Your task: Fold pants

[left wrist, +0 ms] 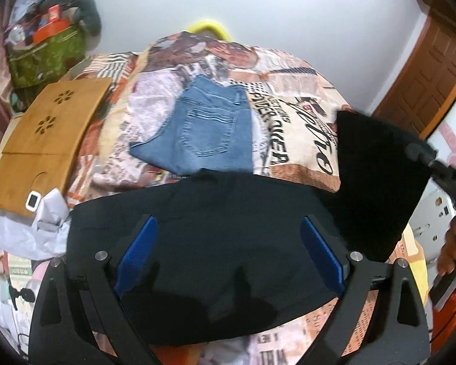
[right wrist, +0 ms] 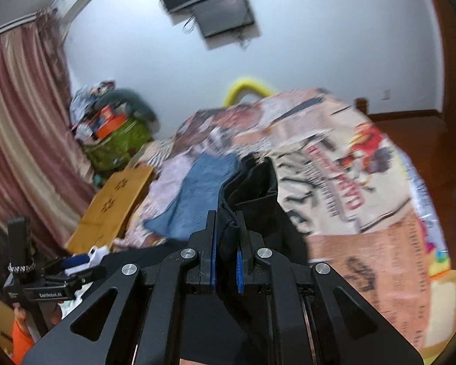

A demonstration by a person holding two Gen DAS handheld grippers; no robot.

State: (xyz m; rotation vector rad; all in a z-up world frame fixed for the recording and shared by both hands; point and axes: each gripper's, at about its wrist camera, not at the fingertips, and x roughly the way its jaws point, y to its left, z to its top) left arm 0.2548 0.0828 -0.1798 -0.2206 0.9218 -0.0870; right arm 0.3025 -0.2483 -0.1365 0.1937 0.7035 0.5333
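Observation:
Black pants (left wrist: pixel 215 213) lie across the near part of a bed with a printed cover (left wrist: pixel 288 97). My left gripper (left wrist: pixel 229 243) hovers over them, open, its blue pads (left wrist: pixel 136 249) wide apart with only the flat cloth below. At the right, one end of the pants (left wrist: pixel 374 182) is lifted up as a dark flap. In the right wrist view my right gripper (right wrist: pixel 226 225) is shut on that black cloth (right wrist: pixel 252 188), which stands up from between the fingers. Folded blue jeans (left wrist: pixel 209 130) lie farther back on the bed.
A brown board with flower cut-outs (left wrist: pixel 45 133) lies on the bed's left side, with white plastic (left wrist: pixel 36 228) below it. A green bag piled with clutter (left wrist: pixel 42 57) stands at the back left. A yellow hoop (left wrist: pixel 206 27) rises behind the bed; a wooden door (left wrist: pixel 434 70) is at the right.

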